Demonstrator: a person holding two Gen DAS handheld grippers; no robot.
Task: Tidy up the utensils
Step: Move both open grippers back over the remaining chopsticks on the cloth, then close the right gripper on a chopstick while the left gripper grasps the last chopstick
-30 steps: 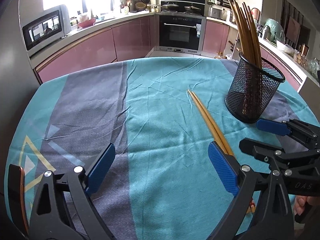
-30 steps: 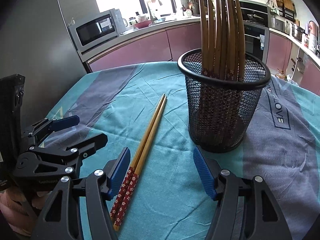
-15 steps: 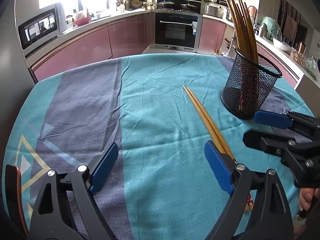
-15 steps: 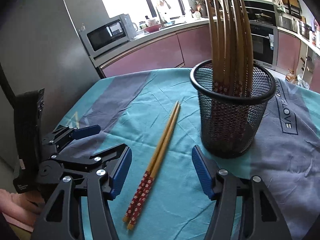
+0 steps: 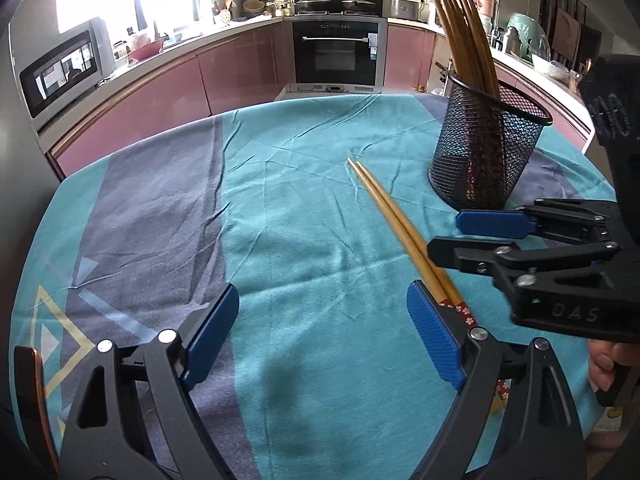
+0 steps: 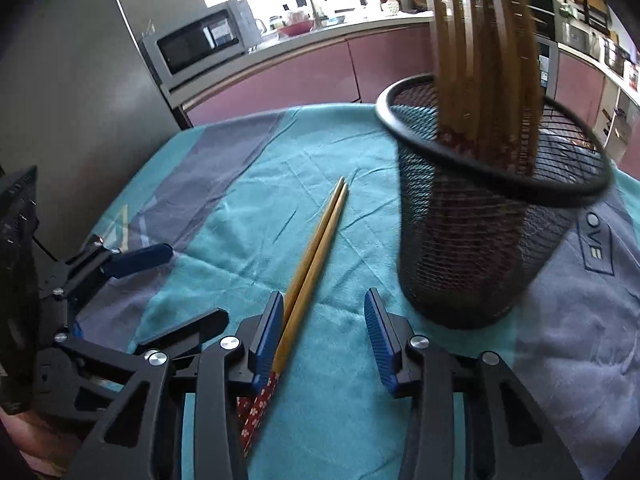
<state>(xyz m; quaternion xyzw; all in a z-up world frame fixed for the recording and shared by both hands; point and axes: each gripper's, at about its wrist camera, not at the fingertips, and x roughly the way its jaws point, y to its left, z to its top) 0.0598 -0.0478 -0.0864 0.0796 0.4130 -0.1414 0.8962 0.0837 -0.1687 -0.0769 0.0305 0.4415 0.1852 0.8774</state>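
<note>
Two loose chopsticks (image 6: 316,248) are waiting on the counter (image 5: 280,208) beside the mesh holder (image 6: 472,248).

Both jaws are standing open and gripping nothing: the right gripper (image 6: 324,340) is straddling the pair's patterned ends, its left pad just beside them, while the left gripper (image 5: 320,336) is hovering nearer the left. Closing off-centre could be pinching only one stick or rolling them apart on the wrinkled cloth. One holder is carrying roughly seven or eight sticks already; blur is preventing an exact count.
</note>
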